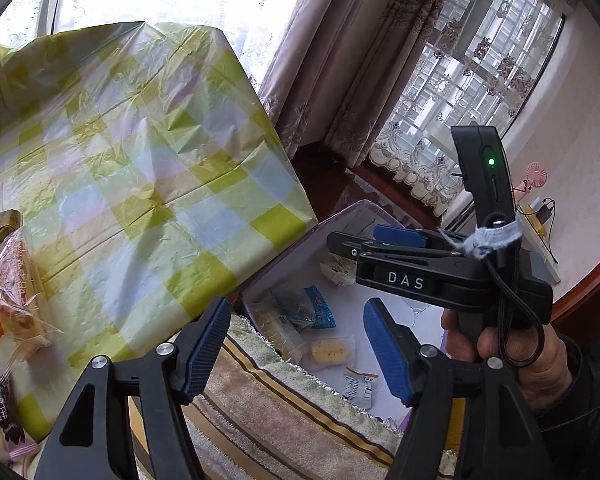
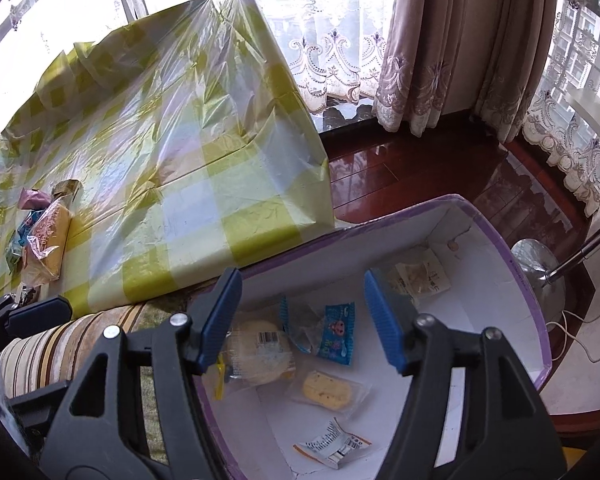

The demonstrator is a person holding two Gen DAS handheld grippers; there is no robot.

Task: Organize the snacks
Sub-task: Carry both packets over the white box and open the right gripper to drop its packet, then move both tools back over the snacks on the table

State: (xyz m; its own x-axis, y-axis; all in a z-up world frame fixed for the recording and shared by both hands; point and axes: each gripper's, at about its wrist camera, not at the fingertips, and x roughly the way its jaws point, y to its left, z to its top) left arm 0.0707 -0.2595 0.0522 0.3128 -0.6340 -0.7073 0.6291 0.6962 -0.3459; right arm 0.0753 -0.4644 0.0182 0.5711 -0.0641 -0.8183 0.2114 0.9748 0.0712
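A white box with a purple rim (image 2: 516,272) stands beside the table and holds several wrapped snacks: a blue packet (image 2: 336,334), a yellow biscuit pack (image 2: 326,390), a round bun (image 2: 260,350). The box also shows in the left wrist view (image 1: 340,216). More snacks, among them a bagged cake (image 2: 48,240), lie at the table's left; the cake shows in the left wrist view too (image 1: 14,292). My right gripper (image 2: 302,316) is open and empty over the box. My left gripper (image 1: 296,344) is open and empty, near the table edge; the right gripper (image 1: 380,242) shows ahead of it.
The table (image 2: 180,168) wears a green-checked plastic cloth. A striped towel (image 1: 260,400) lies between table and box. Dark wooden floor (image 2: 400,172), curtains and a chrome lamp base (image 2: 536,264) lie beyond the box.
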